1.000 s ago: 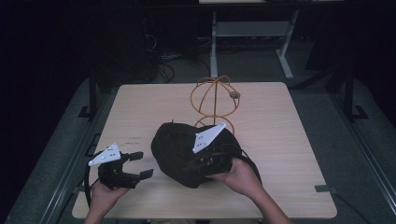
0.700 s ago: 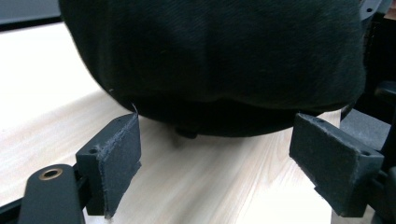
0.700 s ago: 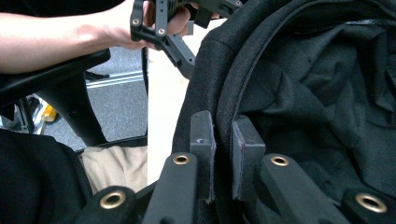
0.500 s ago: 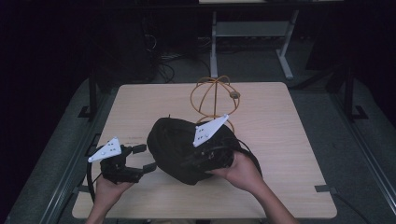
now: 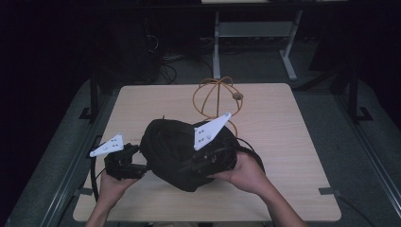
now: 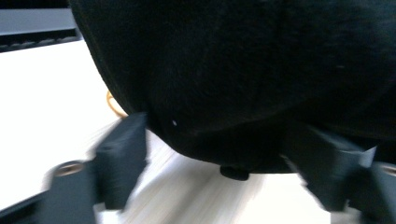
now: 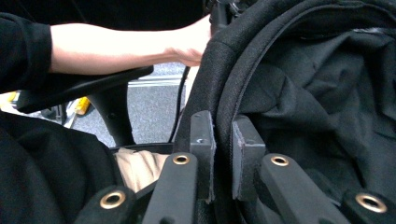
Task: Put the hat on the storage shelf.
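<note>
At the table's near middle, the black bag [image 5: 177, 151] lies just near of the orange stand [image 5: 213, 97]. The right gripper [image 7: 223, 154] pinches its rim; the left gripper [image 6: 219, 154] gapes wide beside it. One thin bite of fabric could slip if lifted.

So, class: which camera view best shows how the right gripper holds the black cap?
The right gripper view: the right gripper pinches the black cap at its edge, jaws closed on the fabric. The high view shows the cap's whole shape but hides the jaws. The left gripper view shows its dark outside.
</note>
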Demonstrator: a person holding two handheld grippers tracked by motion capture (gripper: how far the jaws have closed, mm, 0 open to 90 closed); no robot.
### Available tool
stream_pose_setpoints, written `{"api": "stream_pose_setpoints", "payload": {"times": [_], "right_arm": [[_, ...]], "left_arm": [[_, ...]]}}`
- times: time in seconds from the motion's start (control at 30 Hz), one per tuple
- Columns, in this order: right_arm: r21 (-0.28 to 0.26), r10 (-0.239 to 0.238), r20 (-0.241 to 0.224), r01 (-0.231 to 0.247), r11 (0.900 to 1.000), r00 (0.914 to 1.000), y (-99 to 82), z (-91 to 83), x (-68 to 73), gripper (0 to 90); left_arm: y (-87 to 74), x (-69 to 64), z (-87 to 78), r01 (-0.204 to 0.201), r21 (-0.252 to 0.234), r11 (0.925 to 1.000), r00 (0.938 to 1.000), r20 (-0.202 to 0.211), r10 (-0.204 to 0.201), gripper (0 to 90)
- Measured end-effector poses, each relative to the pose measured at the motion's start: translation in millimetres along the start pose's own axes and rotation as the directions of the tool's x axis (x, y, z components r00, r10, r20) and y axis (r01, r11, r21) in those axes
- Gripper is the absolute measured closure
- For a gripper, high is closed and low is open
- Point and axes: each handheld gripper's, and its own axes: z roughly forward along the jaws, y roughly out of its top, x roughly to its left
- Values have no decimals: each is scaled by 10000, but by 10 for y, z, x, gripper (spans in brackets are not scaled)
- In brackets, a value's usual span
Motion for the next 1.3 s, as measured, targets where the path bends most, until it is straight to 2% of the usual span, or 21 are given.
{"api": "stream_pose_setpoints", "payload": {"times": [0.07,0.1,0.13,0.17,0.2,0.27,0.3,0.4,0.53,0.9,1.03,1.2,1.3], "right_arm": [[-81,31,-138,-32,10000,9999,3,-13,-5,810],[-81,31,-138,-32,10000,9999,3,-13,-5,810],[-177,70,-208,-74,9998,9998,1,-26,-12,810],[-177,70,-208,-74,9998,9998,1,-26,-12,810],[-213,56,-246,-61,9998,9997,-2,-33,-17,811],[-282,36,-315,-45,9996,9995,-3,-36,-16,812],[-298,46,-328,-56,9995,9995,-3,-39,-14,812],[-378,58,-290,-69,9993,9996,-9,-52,-22,811],[-641,356,-177,-366,9973,9992,-87,-116,-61,806],[-1367,826,-280,-856,9869,9962,-242,-178,-145,766],[-1562,886,-263,-917,9835,9957,-288,-188,-165,751],[-1854,1031,-208,-1052,9770,9945,-363,-225,-184,721],[-2054,1045,-212,-1066,9729,9943,-392,-238,-186,698]], "left_arm": [[10,22,-9,122,-410,9991,9993,349,-108,398],[10,22,-9,122,-410,9991,9993,349,-108,455],[32,37,-8,35,-556,9984,9985,544,-5,513],[32,37,-8,35,-556,9984,9985,544,-5,561],[54,33,-5,-258,-669,9974,9978,594,298,611],[74,19,8,-337,-817,9961,9968,695,394,700],[86,18,9,-523,-880,9948,9955,740,589,742],[104,1,6,-645,-869,9941,9950,702,707,841],[162,-28,-41,-813,-584,9950,9950,527,844,859],[340,-88,-169,-974,-472,9941,9950,164,983,865],[447,-113,-222,-1113,-512,9925,9938,18,1115,866],[672,-171,-294,-1358,-558,9892,9907,-64,1356,866],[795,-216,-295,-1641,-475,9853,9864,-150,1636,867]]}}
